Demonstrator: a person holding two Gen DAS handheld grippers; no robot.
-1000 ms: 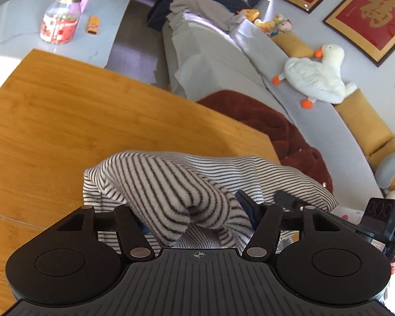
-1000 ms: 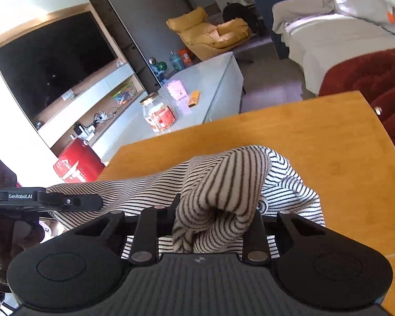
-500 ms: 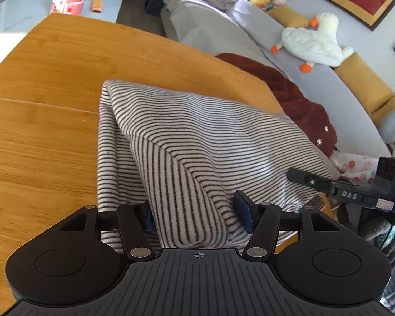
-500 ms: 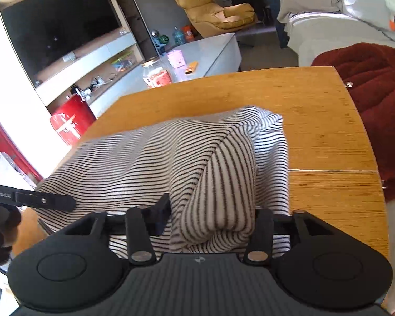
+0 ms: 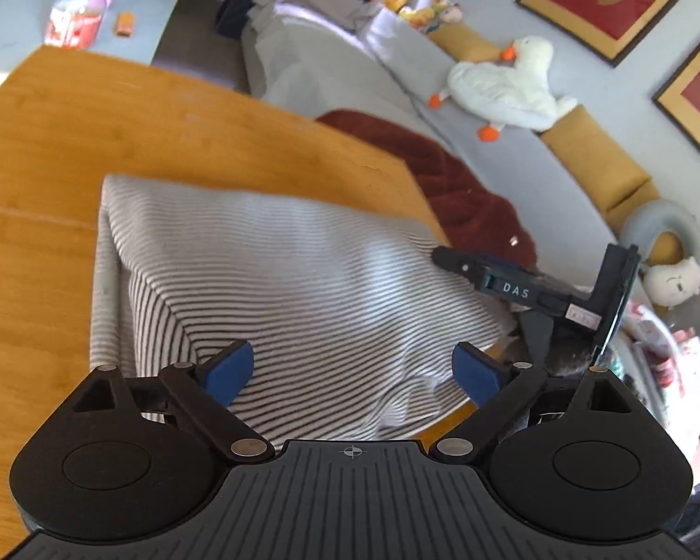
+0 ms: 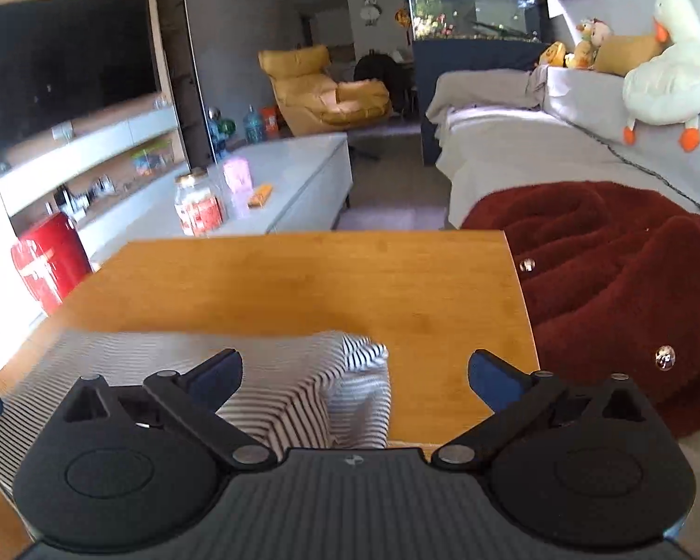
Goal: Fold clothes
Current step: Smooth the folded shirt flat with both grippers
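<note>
A black-and-white striped garment (image 5: 312, 270) lies folded over on the wooden table (image 5: 70, 149), its near edge hanging a little past the table's front. My left gripper (image 5: 354, 368) hovers over that near edge; its jaws are opening wide and the blue pads do not touch the cloth. One finger of my right gripper (image 5: 490, 280) shows at the garment's right side. In the right wrist view, my right gripper (image 6: 354, 373) has its jaws opening wide over a bunched corner of the striped garment (image 6: 303, 387), with the pads clear of it.
A dark red fleece garment (image 6: 630, 280) with metal snaps is draped beside the table's right edge, against a grey sofa (image 6: 513, 149) with a plush goose (image 6: 667, 84). A jar (image 6: 198, 205) stands on the low white table beyond. A red mini fridge (image 6: 46, 261) sits at left.
Both grippers have let go of the striped cloth and their jaws have spread wide. The lifted folds have dropped flat onto the table, and both grippers have drawn back towards the near edge.
</note>
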